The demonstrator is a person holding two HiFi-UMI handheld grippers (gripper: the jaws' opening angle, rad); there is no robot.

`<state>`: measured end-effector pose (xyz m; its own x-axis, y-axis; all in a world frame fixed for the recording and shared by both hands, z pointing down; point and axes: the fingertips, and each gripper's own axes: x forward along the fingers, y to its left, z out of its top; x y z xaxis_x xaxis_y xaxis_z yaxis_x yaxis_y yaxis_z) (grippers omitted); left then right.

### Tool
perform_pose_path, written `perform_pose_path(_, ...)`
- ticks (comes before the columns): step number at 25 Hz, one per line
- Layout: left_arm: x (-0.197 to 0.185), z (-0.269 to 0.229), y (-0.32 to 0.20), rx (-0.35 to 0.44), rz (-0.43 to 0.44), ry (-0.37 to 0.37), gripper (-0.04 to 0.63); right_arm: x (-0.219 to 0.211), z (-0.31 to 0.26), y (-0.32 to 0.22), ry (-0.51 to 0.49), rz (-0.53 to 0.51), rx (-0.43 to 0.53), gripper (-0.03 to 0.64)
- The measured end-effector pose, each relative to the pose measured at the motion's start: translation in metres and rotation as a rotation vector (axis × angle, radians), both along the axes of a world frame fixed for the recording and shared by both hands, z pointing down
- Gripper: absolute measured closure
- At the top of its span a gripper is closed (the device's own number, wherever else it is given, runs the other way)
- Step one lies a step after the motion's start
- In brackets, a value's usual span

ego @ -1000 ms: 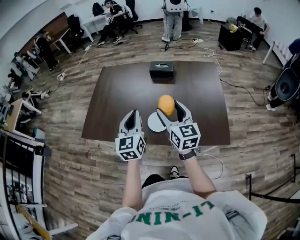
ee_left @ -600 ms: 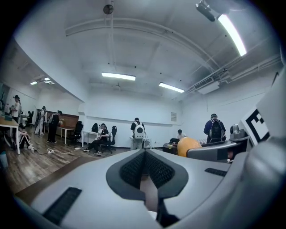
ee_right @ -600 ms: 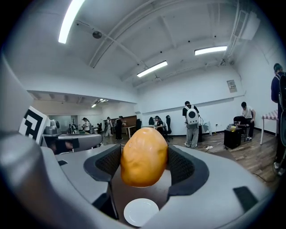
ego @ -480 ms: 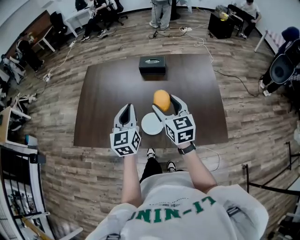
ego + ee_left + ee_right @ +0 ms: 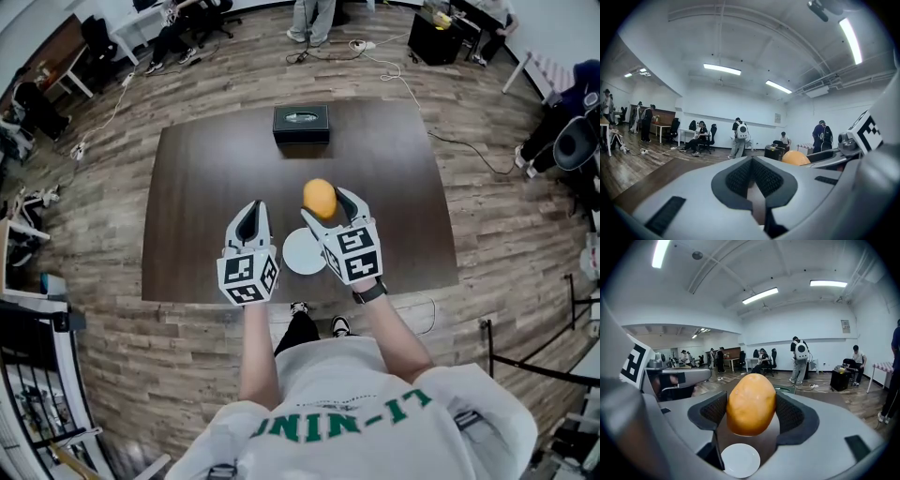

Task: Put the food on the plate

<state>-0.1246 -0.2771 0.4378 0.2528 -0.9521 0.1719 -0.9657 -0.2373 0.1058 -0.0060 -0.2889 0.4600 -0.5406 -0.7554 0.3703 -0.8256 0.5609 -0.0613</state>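
Orange-yellow oval food is clamped between the right gripper's jaws above the dark brown table, near the small round white plate; the left gripper is closed and empty
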Motion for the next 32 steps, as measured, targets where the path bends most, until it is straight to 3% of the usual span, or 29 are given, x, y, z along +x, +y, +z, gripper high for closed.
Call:
perform_pose_path(5, -0.006, 0.016, -0.009, -0.017, -0.002, -0.073, 0.581, -0.012, 0.04, -0.007, 0.036, -0.002, -0.084, 0.281)
perform_pose_path(12, -0.029, 0.035, -0.017, -0.02, -0.031, -0.003, 0.581, -0.032, 0.083, -0.013, 0.019, -0.027, -0.153, 0.281)
perform_pose_path(24, -0.043, 0.077, -0.027, -0.114, -0.015, 0.03, 0.581, -0.043, 0.159, -0.01, -0.01, -0.019, -0.312, 0.278)
perform_pose_path(32, -0.046, 0.103, -0.033, -0.161, -0.007, 0.037, 0.581, -0.051, 0.206, -0.001, 0.032, -0.035, -0.406, 0.278)
